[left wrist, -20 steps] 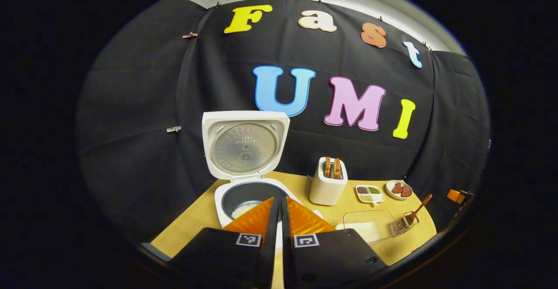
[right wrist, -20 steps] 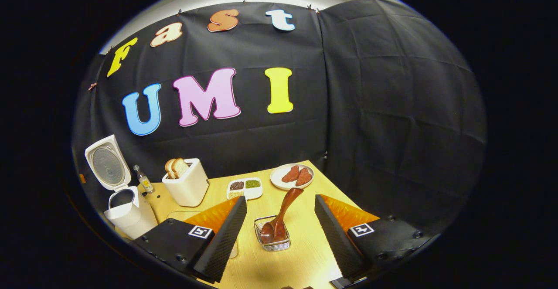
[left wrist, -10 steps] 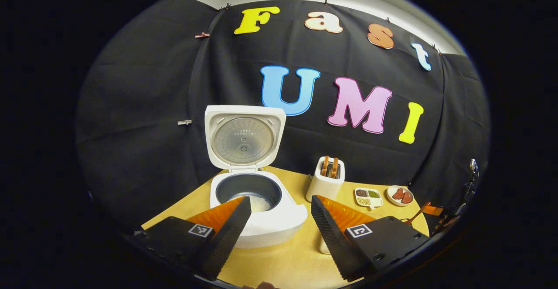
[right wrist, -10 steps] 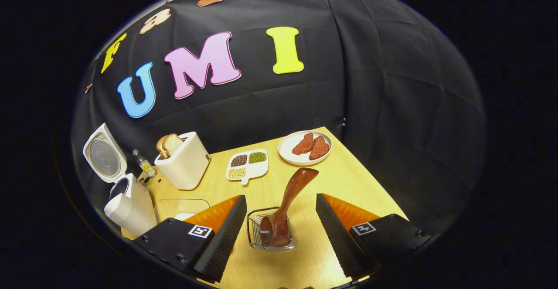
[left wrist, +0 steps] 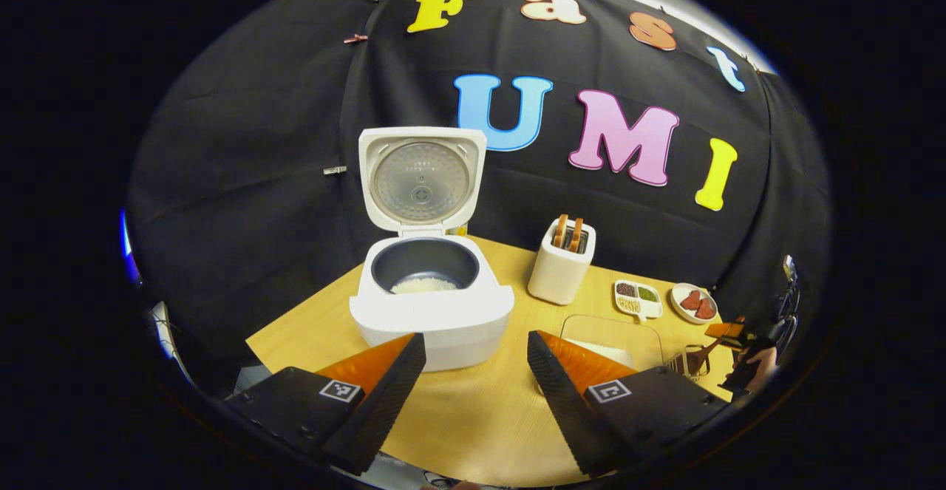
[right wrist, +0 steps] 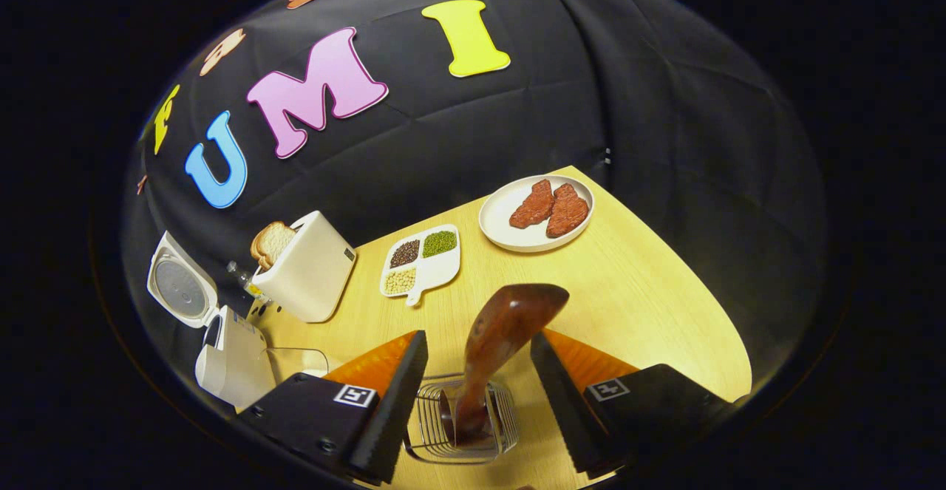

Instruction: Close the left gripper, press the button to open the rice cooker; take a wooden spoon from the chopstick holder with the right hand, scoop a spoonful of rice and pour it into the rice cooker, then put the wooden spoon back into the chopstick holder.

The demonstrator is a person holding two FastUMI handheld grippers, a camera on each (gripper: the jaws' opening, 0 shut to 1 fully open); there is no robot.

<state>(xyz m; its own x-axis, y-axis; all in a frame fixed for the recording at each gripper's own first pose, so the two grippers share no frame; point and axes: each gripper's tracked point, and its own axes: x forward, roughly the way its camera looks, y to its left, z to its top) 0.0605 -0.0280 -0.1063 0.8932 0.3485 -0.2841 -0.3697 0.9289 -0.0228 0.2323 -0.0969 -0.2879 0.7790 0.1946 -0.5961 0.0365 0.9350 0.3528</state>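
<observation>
Rice cooker (left wrist: pixel 432 305) stands lid-up on the worktop (left wrist: pixel 473 416), left gripper (left wrist: pixel 473 372) idle with jaws apart, while right gripper (right wrist: pixel 477 379) straddles, jaws open, the wooden spoon (right wrist: pixel 502 342) upright in the chopstick holder (right wrist: pixel 462 431), positioned to grasp.

Bystanders on the wooden desk

A white toaster (right wrist: pixel 307 268) holding bread slices (right wrist: pixel 271 242) stands near the desk's (right wrist: pixel 650 305) back edge, a small bottle (right wrist: pixel 244 281) just beside it. A divided dish of beans (right wrist: pixel 421 259) lies nearby, and a white plate with two red meat pieces (right wrist: pixel 537 213) sits toward the far corner.
</observation>
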